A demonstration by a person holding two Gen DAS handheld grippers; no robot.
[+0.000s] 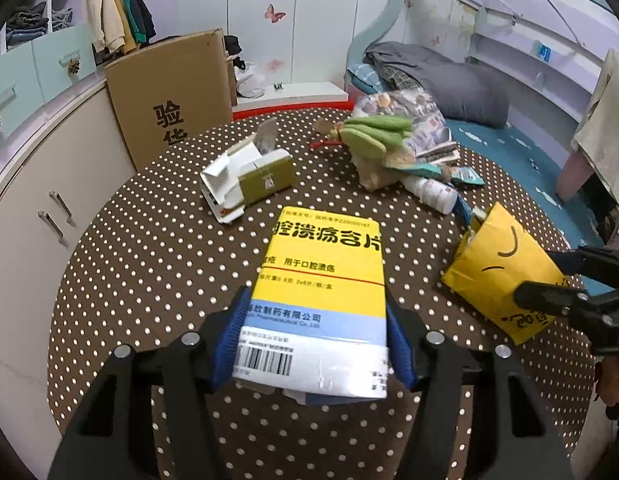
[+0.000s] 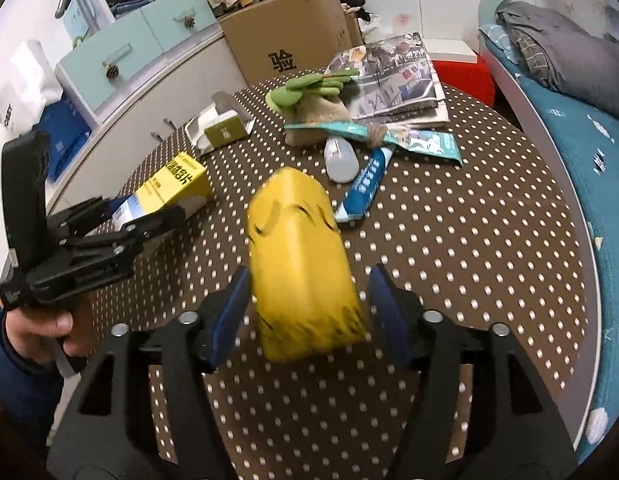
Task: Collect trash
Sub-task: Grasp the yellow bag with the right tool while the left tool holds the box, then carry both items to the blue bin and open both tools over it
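The left hand-held gripper (image 1: 315, 344) is clenched on a yellow medicine box (image 1: 321, 292), held just above the polka-dot table (image 1: 129, 280). The right hand-held gripper (image 2: 305, 312) has its blue pads (image 2: 229, 312) spread either side of a yellow paper bag (image 2: 301, 264); the bag is blurred, and a gap shows at the right pad, so it seems released rather than gripped. Farther back on the table lie a green-and-white carton (image 1: 245, 178), a white bottle (image 2: 340, 159) and a blue wrapper (image 2: 363, 188).

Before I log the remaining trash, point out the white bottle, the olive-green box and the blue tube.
white bottle (image 2: 340, 160): right wrist view, middle of its body.
olive-green box (image 1: 266, 179): left wrist view, its green front face.
blue tube (image 2: 364, 186): right wrist view, its printed middle.
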